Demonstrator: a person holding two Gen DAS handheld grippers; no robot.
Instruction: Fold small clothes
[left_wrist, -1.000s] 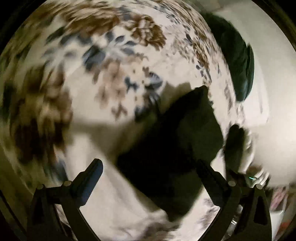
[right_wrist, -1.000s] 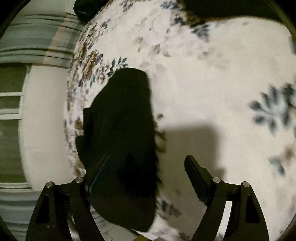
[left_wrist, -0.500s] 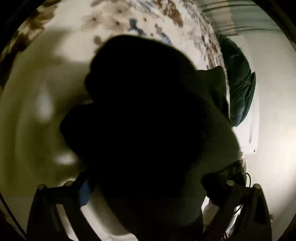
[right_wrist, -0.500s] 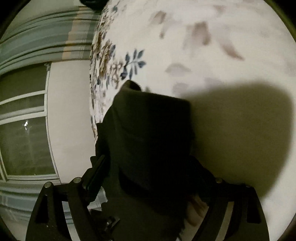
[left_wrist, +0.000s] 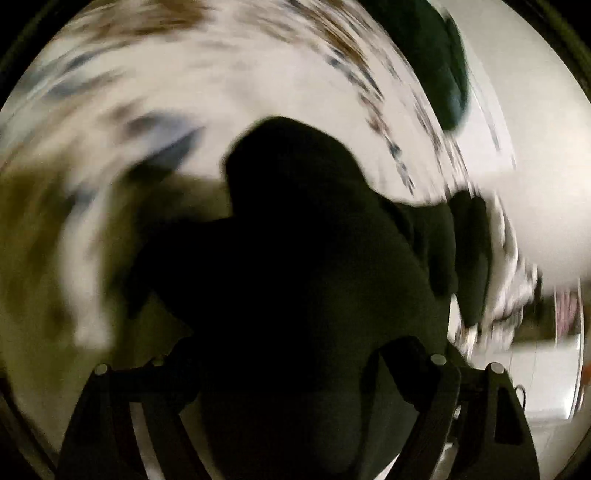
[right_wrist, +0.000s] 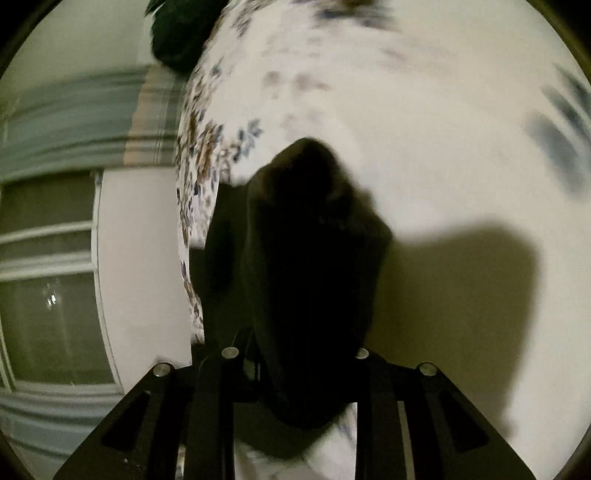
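Black garment (left_wrist: 295, 277) gripped in both tools, left tool (left_wrist: 291, 373) and right tool (right_wrist: 299, 369) each clamped on cloth, lifted just above floral bed (right_wrist: 443, 147). Mid-fold, probably carrying one edge over. Next: lay edge onto the rest, align, then release.

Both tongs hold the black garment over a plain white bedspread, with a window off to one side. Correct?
Not quite. The bedspread is white with a floral print, not plain, as the right wrist view shows. The rest stands: left tongs and right tongs grip the black garment, window alongside.
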